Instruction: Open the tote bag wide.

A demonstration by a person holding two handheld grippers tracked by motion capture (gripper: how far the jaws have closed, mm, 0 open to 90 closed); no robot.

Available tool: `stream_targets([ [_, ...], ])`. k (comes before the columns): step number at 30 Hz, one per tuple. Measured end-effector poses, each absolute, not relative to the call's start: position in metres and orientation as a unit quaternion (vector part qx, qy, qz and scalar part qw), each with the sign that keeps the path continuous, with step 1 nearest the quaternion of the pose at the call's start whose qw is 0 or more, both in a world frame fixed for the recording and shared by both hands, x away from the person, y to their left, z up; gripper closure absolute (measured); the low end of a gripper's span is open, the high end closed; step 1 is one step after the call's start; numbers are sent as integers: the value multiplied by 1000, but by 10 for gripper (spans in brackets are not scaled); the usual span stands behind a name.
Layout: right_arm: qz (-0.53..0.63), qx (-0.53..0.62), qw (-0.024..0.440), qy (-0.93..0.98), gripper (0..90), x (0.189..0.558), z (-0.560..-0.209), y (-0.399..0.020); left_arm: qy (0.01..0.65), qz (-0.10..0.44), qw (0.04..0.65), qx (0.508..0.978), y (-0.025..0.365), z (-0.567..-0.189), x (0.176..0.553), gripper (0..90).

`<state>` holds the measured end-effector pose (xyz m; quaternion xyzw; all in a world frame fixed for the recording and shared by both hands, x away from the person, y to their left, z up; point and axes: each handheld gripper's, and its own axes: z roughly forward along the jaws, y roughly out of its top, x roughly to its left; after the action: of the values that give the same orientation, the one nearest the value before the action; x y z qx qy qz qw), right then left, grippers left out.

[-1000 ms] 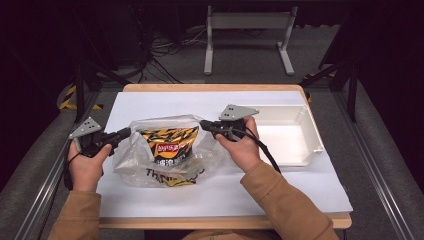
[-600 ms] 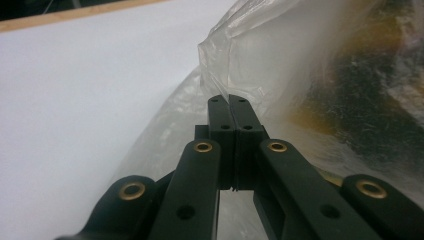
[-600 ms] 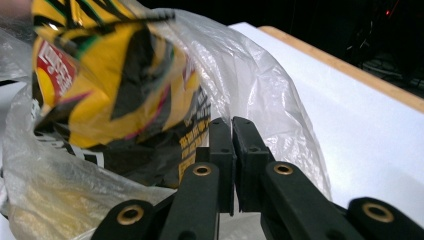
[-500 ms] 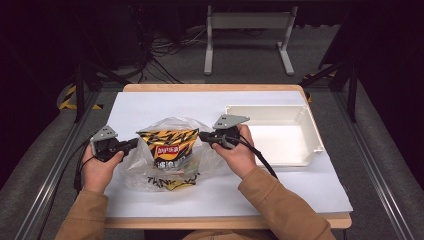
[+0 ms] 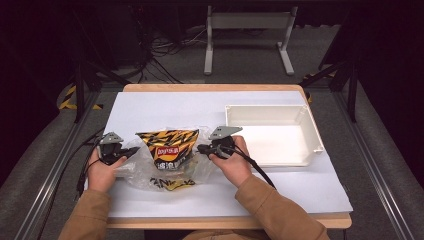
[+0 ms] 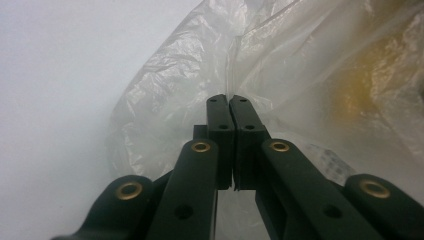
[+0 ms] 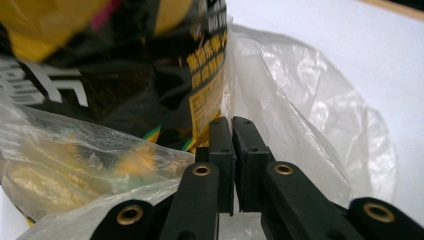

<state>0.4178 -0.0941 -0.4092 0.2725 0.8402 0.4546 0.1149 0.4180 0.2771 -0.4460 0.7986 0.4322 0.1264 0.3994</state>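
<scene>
A crinkled, translucent plastic bag (image 5: pixel 150 172) is being shown around a glossy foil snack packet (image 5: pixel 169 146); matt white covering is lining the desk (image 5: pixel 165 107).

Both grippers have sunk toward the lower part of the high view, the left gripper (image 5: pixel 134 151) and right gripper (image 5: pixel 200 148) drawing closer together. The clear plastic bag (image 5: pixel 150 172) and snack packet (image 5: pixel 169 146) came down with them.
</scene>
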Motion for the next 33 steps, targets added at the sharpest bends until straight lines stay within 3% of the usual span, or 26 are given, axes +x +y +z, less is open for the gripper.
stream_targets([
  [10,459,276,118,836,822,415,-412,-97,417,154,453,773,288,-427,403,823],
  [13,469,273,125,830,788,413,-408,-99,412,168,468,763,290,-420,397,712],
  [15,476,273,126,826,773,413,-405,-101,414,177,475,756,291,-418,395,550],
  [20,497,275,127,813,723,409,-399,-108,414,208,515,722,304,-402,379,456],
  [27,519,271,136,799,633,404,-390,-115,403,227,549,696,314,-381,360,451],
  [33,545,257,131,787,569,397,-381,-122,370,222,579,692,309,-361,341,536],
])
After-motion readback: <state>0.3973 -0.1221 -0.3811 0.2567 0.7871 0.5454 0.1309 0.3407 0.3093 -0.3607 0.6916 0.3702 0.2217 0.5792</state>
